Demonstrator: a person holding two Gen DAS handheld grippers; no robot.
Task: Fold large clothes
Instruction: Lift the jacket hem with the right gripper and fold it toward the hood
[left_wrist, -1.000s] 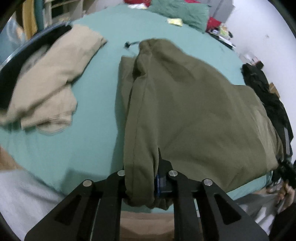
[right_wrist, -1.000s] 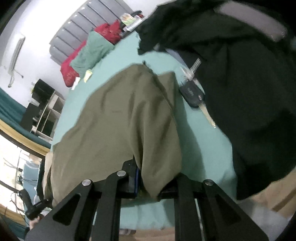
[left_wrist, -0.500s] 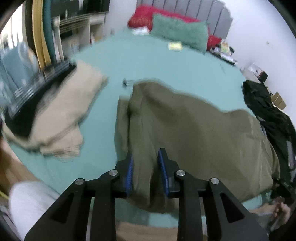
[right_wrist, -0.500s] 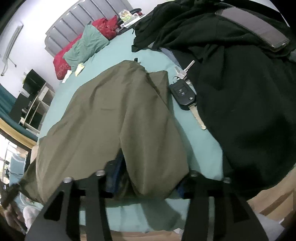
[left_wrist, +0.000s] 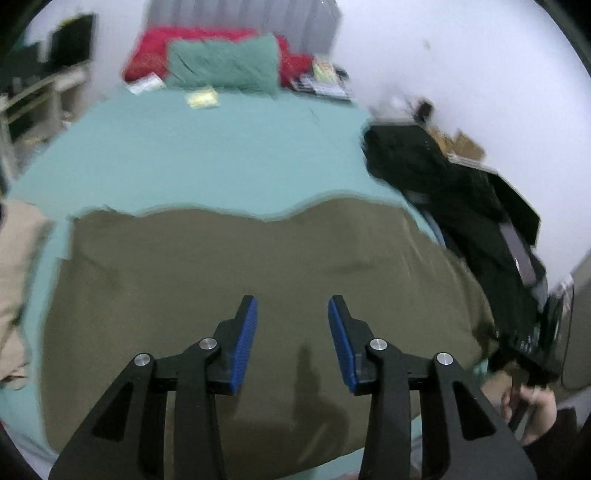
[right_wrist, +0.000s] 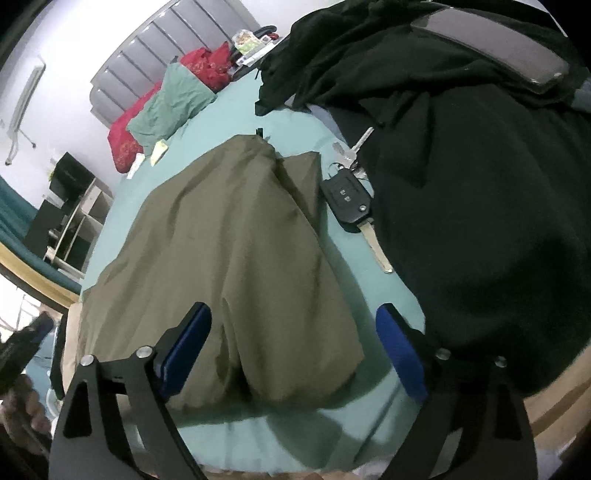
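Observation:
An olive-green garment (left_wrist: 240, 266) lies folded on the teal bed sheet (left_wrist: 207, 147), near the front edge. My left gripper (left_wrist: 291, 314) is open and empty, held above the garment's middle. In the right wrist view the same garment (right_wrist: 229, 236) lies flat with its near right corner between the jaws of my right gripper (right_wrist: 293, 321), which is open wide and holds nothing.
A black clothes pile (right_wrist: 461, 166) lies along the right side, with a car key and key ring (right_wrist: 347, 199) beside it. A beige garment (left_wrist: 14, 280) lies at the left. Green (left_wrist: 225, 66) and red pillows stand at the headboard. A yellow packet (left_wrist: 201, 99) lies near them.
Both grippers opened and let go of the olive garment, which now lies flat. The left gripper rose and swung right over the garment's middle; the right gripper drew back slightly.

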